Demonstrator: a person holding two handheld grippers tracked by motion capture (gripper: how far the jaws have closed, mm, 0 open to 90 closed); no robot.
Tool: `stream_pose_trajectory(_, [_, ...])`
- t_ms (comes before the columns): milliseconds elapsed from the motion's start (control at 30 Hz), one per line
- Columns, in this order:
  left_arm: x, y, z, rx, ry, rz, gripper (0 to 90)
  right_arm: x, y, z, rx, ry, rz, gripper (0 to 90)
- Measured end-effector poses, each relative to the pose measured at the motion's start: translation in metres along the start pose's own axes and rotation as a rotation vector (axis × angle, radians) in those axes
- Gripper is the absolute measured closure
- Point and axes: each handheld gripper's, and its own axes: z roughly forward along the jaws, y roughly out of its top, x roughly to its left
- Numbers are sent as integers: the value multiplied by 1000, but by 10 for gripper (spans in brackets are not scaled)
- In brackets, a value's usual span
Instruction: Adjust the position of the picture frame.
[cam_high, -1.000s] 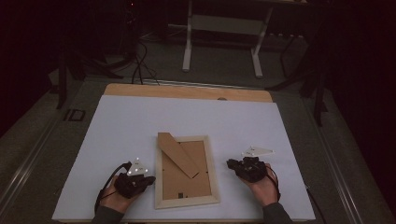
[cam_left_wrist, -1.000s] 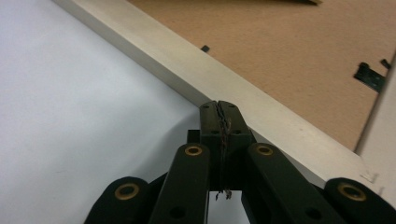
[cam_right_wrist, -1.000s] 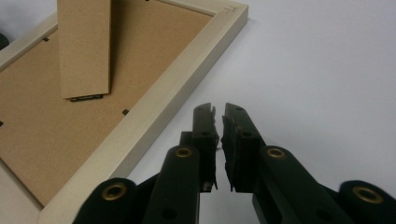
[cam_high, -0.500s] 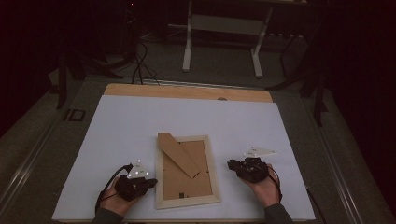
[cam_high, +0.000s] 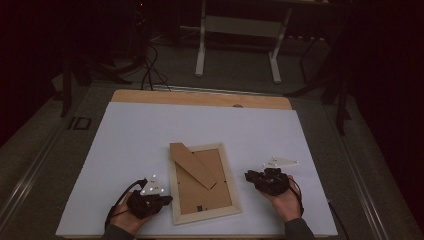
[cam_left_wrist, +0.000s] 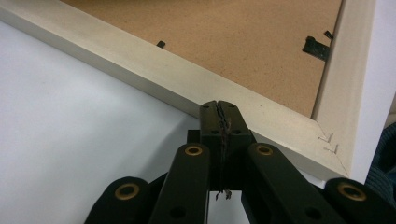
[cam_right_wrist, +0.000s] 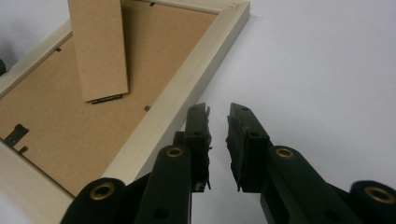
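Lying face down near the front edge of a white tabletop (cam_high: 125, 135), a pale wooden picture frame (cam_high: 228, 175) shows its brown backing board and folding stand (cam_high: 192, 165). The left gripper (cam_high: 167, 199), jaws pressed fully together with nothing between them, sits against the frame's left rail. The right gripper (cam_high: 247, 175) rests just beside the right rail; its jaws have just been opening and stand slightly apart, empty.

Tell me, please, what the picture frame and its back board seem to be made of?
The frame looks like pale wood with a matt, whitish finish: a mitred corner joint with staple marks shows. The back board seems to be brown fibreboard, matt and finely speckled, with no grain. The folding stand looks the same.
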Motion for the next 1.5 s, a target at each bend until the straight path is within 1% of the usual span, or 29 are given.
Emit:
stream_pose_trajectory(100, [-2, 1, 1, 2, -5, 3, 900, 0, 0, 0, 2, 3, 0, 773])
stream_pose_trajectory(333, [-10, 5, 6, 0, -26, 30, 900, -2, 0, -1, 3, 4, 5, 770])
stream_pose_trajectory(433, [-13, 8, 9, 1, -29, 44, 900, -3, 0, -1, 3, 5, 7, 768])
stream_pose_trajectory(567, [-18, 12, 14, -1, -35, 54, 900, -4, -1, -1, 0, 0, 11, 753])
stream_pose_trajectory(700, [-26, 17, 20, -3, -52, 82, 900, -5, -1, -3, -3, -4, 17, 745])
stream_pose_trajectory(733, [-26, 17, 20, -3, -52, 82, 900, -6, -1, -3, -5, -5, 19, 745])
stream_pose_trajectory(867, [-37, 26, 28, -2, -17, 135, 900, -7, -1, -6, -13, -10, 27, 743])
stream_pose_trajectory(967, [-39, 30, 33, -7, -24, 137, 900, -8, -2, -6, -15, -11, 30, 742])
stream_pose_trajectory(1033, [-40, 33, 37, -14, -26, 132, 900, -11, -3, -8, -18, -17, 37, 742])
stream_pose_trajectory(1067, [-40, 34, 37, -13, -28, 133, 900, -13, -3, -9, -24, -20, 47, 742])
stream_pose_trajectory(1133, [-40, 35, 39, -13, -31, 131, 900, -13, -3, -9, -24, -20, 47, 742])
stream_pose_trajectory(1200, [-41, 40, 44, -19, -39, 130, 900, -16, -4, -12, -30, -25, 51, 742])
stream_pose_trajectory(1333, [-43, 45, 49, -22, -37, 131, 900, -18, -5, -14, -30, -36, 53, 744])
stream_pose_trajectory(1367, [-44, 48, 51, -30, -36, 129, 900, -19, -5, -14, -31, -37, 55, 745])
stream_pose_trajectory(1400, [-44, 48, 51, -30, -36, 129, 900, -19, -6, -14, -30, -40, 60, 748])
stream_pose_trajectory(1433, [-45, 52, 52, -45, -35, 122, 900, -20, -6, -14, -30, -41, 62, 751])
stream_pose_trajectory(1500, [-46, 55, 52, -50, -33, 123, 900, -20, -7, -14, -29, -42, 62, 755])
